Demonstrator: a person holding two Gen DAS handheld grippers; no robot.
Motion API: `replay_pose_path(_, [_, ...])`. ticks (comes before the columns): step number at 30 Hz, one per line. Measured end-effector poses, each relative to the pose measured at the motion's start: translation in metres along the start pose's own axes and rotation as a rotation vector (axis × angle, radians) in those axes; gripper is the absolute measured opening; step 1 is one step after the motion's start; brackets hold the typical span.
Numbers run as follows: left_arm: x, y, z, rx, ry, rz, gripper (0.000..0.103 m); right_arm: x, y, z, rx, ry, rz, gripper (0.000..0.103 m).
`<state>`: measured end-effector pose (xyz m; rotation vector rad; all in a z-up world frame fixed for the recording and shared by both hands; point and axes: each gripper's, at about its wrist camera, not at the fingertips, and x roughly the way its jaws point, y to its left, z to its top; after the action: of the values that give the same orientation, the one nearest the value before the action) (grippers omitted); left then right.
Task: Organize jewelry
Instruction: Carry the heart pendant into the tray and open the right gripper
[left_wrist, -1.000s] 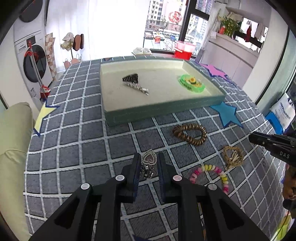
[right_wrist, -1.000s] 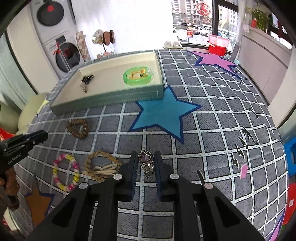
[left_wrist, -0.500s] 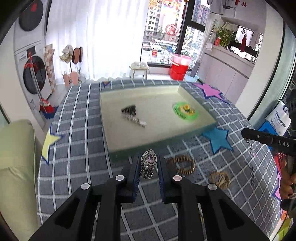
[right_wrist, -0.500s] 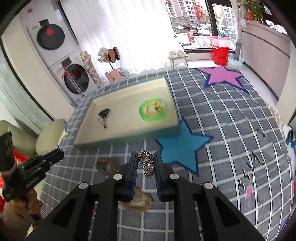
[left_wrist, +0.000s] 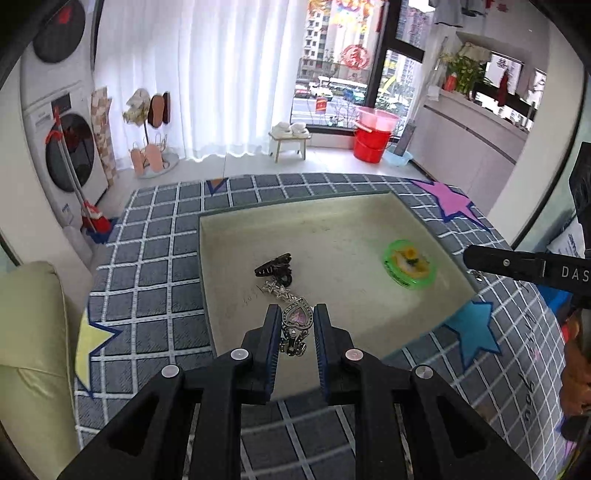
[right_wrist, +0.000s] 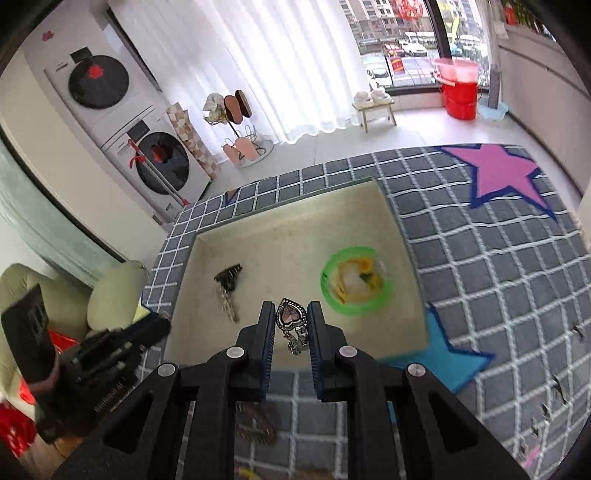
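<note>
Left gripper (left_wrist: 295, 326) is pinching a heart pendant (left_wrist: 297, 316) between its pads, charm bits dangling below; fingers closed on it near the tips, likely so the piece hangs free and can drop clean. Right gripper (right_wrist: 290, 325) is doing the same with a second heart pendant (right_wrist: 291, 314), darker stone, jaws clamped on its sides.

Both are hovering over the near edge of the cream tray (left_wrist: 402, 206), which is sitting on the grey checked cloth (left_wrist: 155, 229). Looks like the carry-to-tray step, release not yet done.

Inside the tray, left view: black hair clip (left_wrist: 274, 266) with a silver chain trailing from it at 12 o'clock of the left pendant, close. Green bangle (left_wrist: 409, 266) at 2 o'clock, well apart. Right view: the clip (right_wrist: 228, 277) at 10 o'clock, the bangle (right_wrist: 355, 281) at 1 o'clock, near.

Open room: tray floor between clip and bangle is bare, and the far half is bare too. The low tray wall is running under both grippers; each needs to pass it before letting go. Other gripper's finger is poking in at 3 o'clock in the left view, so sideways room is tighter there.
</note>
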<state>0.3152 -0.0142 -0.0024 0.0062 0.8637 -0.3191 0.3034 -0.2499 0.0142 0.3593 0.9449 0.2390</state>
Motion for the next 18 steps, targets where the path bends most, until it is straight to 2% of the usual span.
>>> replay_pose_path(7, [0.038,0.004,0.003,-0.005,0.054,0.035,0.033,0.049,0.001,0.011,0.044,0.055,0.026,0.019])
replay_pose_path(18, [0.065,-0.002,0.0,0.018,0.086,0.075,0.033,0.091,0.001,0.009,0.04,0.107,-0.016,0.019])
